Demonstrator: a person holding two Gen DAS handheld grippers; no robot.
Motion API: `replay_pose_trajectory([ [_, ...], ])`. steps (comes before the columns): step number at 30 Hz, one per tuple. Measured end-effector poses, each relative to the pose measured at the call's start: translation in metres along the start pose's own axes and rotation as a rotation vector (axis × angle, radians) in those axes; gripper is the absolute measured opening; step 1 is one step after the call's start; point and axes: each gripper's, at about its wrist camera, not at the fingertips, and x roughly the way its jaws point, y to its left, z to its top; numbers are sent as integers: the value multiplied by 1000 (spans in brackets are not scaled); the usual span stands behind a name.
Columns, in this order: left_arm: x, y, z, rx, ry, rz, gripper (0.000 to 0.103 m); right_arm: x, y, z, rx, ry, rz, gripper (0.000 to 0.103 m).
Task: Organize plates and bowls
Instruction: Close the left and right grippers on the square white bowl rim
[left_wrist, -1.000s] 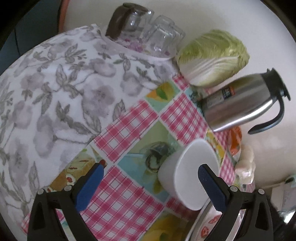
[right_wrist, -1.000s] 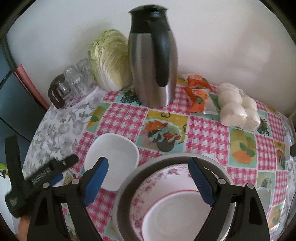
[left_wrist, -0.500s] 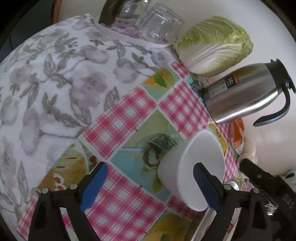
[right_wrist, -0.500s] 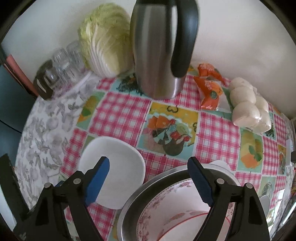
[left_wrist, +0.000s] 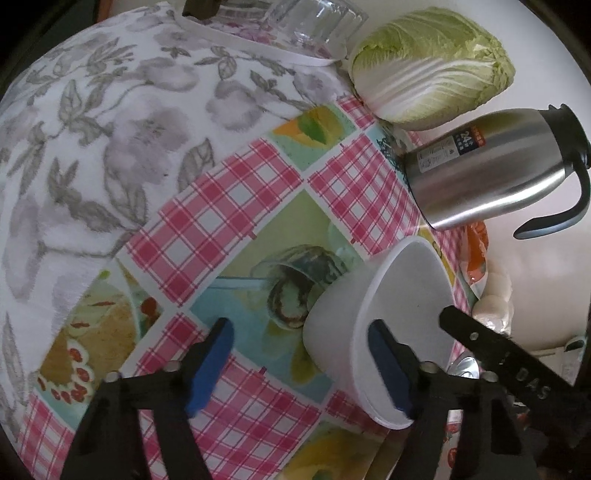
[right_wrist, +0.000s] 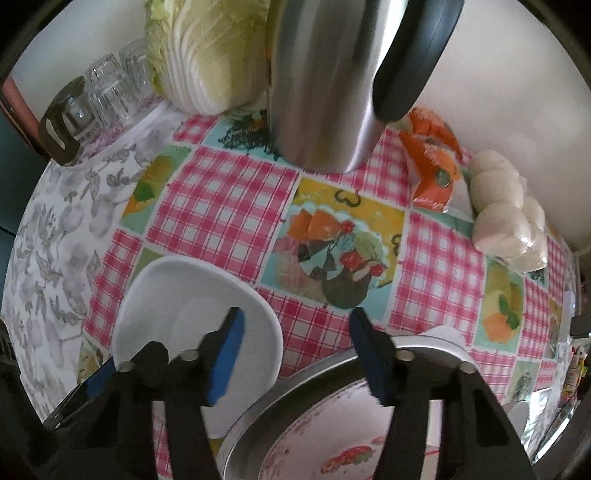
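A white squarish bowl (left_wrist: 373, 317) stands on the checked tablecloth; it also shows in the right wrist view (right_wrist: 177, 306). My left gripper (left_wrist: 299, 365) is open, with one blue pad inside the bowl and the other outside its near wall. My right gripper (right_wrist: 295, 354) is open and empty, its left pad over the white bowl's rim, its right pad over the rim of a steel basin (right_wrist: 332, 376). A pink floral plate (right_wrist: 332, 443) lies inside the basin.
A steel thermos jug (right_wrist: 325, 81), a napa cabbage (right_wrist: 207, 55) and upturned glasses (right_wrist: 107, 88) stand at the back. An orange packet (right_wrist: 432, 158) and bagged white buns (right_wrist: 506, 214) lie at the right. A grey floral cloth (left_wrist: 92, 129) covers the table's left side.
Both grippers moved forward and lower toward the white bowl. The left jaws have narrowed around the bowl's wall; the right jaws have narrowed too and now reach over the bowl's rim.
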Motion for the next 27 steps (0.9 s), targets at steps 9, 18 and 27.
replay_pose_trajectory([
  [9,14,-9,-1,12,39,-58,38,23,11,-6,-22,29,53,19],
  [18,10,-7,-2,13,33,-32,28,21,15,-7,-5,22,104,18],
  [27,-25,-7,3,41,-23,-26,24,-24,29,-4,-40,-78,198,18],
])
